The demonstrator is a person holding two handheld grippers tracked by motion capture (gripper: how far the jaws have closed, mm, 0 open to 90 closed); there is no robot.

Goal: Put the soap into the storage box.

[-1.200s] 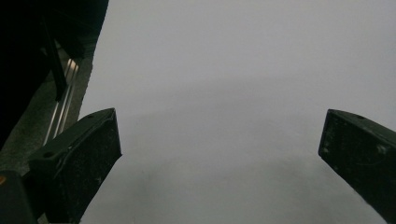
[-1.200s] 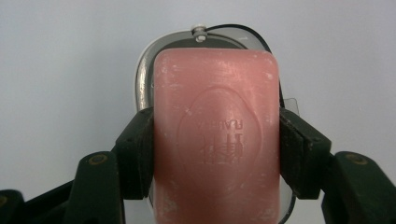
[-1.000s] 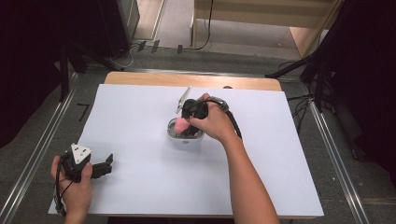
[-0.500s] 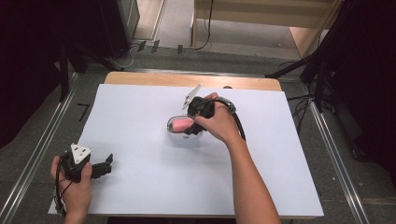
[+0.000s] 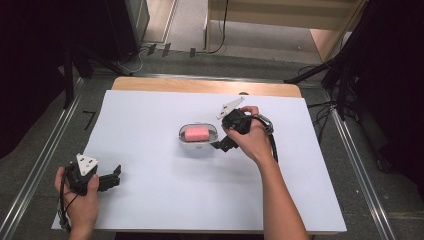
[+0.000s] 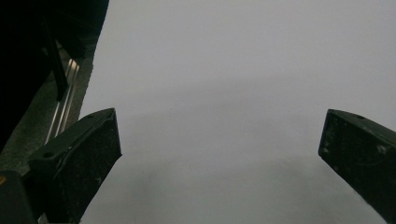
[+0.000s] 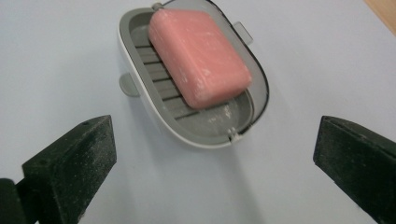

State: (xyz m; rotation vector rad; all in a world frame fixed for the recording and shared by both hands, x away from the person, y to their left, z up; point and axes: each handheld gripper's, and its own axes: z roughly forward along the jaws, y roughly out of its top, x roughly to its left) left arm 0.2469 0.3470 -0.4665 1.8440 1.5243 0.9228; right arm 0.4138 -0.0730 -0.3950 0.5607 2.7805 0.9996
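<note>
1. The soap [image 7: 198,56] is a pink, rounded rectangular bar with a matte, faintly white-flecked surface; no lettering can be read on it.
2. It lies in the dish [image 7: 140,93], an oval tray with a white outer shell, a grey ribbed floor and small grey tabs on its rim.
3. The dish sits near the centre of the white worktop [image 5: 150,200].
4. The right claw [image 5: 218,146] is just beside the dish at its 3 o'clock; its jaws have just been opening and stand spread, nothing between them.
5. The left claw [image 5: 116,176] rests at the worktop's 7 o'clock, jaws spread over the bare surface.
</note>
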